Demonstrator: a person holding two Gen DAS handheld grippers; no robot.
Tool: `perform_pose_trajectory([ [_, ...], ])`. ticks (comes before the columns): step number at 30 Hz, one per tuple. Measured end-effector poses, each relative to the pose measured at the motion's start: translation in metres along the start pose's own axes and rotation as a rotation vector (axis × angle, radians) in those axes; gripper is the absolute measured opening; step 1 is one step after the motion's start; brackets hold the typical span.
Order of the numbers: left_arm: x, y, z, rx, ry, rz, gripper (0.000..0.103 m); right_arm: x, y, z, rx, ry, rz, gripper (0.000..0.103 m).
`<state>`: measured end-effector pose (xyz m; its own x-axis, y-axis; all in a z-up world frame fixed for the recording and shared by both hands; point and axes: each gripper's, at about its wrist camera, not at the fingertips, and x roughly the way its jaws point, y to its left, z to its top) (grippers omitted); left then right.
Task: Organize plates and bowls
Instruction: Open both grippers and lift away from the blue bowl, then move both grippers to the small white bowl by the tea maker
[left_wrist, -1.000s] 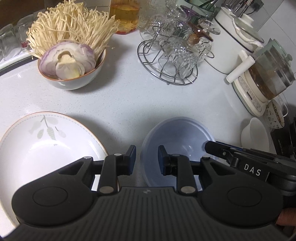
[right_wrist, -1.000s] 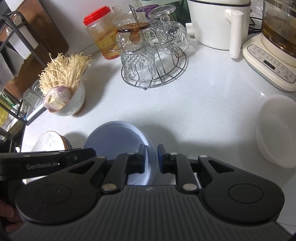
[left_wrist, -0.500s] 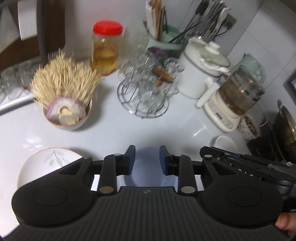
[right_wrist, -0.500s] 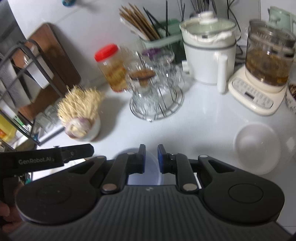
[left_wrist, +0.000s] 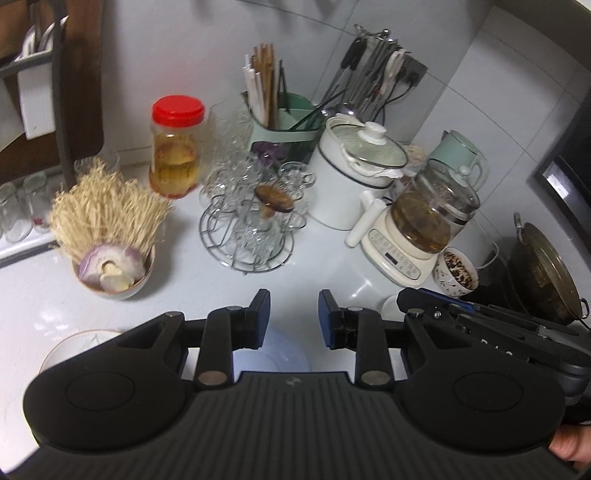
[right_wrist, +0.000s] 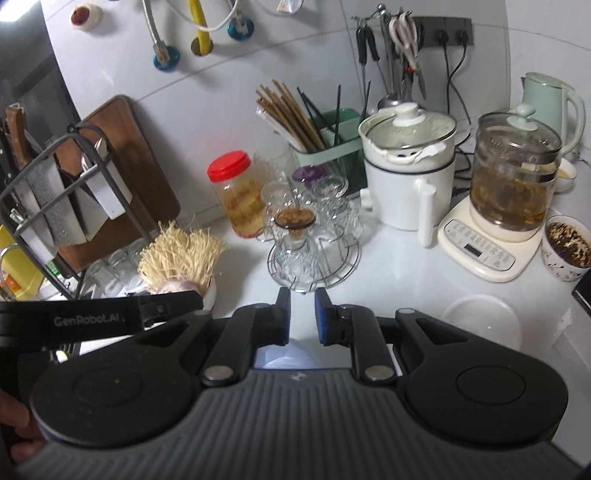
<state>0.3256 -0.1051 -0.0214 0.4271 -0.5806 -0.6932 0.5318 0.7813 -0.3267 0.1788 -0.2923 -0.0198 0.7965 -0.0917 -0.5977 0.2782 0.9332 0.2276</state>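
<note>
A pale blue bowl (left_wrist: 271, 356) sits on the white counter far below both grippers, mostly hidden behind them; the right wrist view shows only a sliver of this blue bowl (right_wrist: 284, 356). Left of it lies a white leaf-print plate (left_wrist: 74, 345). A white bowl (right_wrist: 484, 321) rests on the counter to the right. My left gripper (left_wrist: 293, 314) is open, with nothing between its fingers. My right gripper (right_wrist: 302, 314) is shut and holds nothing. A bowl of enoki mushrooms and onion (left_wrist: 114, 266) stands at the left.
At the back stand a wire rack of glasses (left_wrist: 255, 229), a red-lidded jar (left_wrist: 176, 147), a white pot (left_wrist: 354, 177) and a glass kettle (left_wrist: 421, 229). A patterned cup (right_wrist: 567, 251) and a wok (left_wrist: 543, 273) are at the right, a dish rack (right_wrist: 55, 206) at the left.
Both grippers have risen away from the counter, so the blue bowl and the plate look smaller and the back wall has come into view. The left jaws stand slightly wider.
</note>
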Motion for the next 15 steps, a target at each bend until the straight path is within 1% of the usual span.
perform_pose_trajectory([
  [8,0.008,-0.016,0.005,0.034,0.007,-0.045,0.033,-0.013,-0.017,0.004,0.034,-0.048,-0.034,0.018],
  [15,0.012,-0.027,0.002,0.057,0.024,-0.088,0.033,-0.029,-0.025,-0.003,0.06,-0.062,-0.082,0.018],
])
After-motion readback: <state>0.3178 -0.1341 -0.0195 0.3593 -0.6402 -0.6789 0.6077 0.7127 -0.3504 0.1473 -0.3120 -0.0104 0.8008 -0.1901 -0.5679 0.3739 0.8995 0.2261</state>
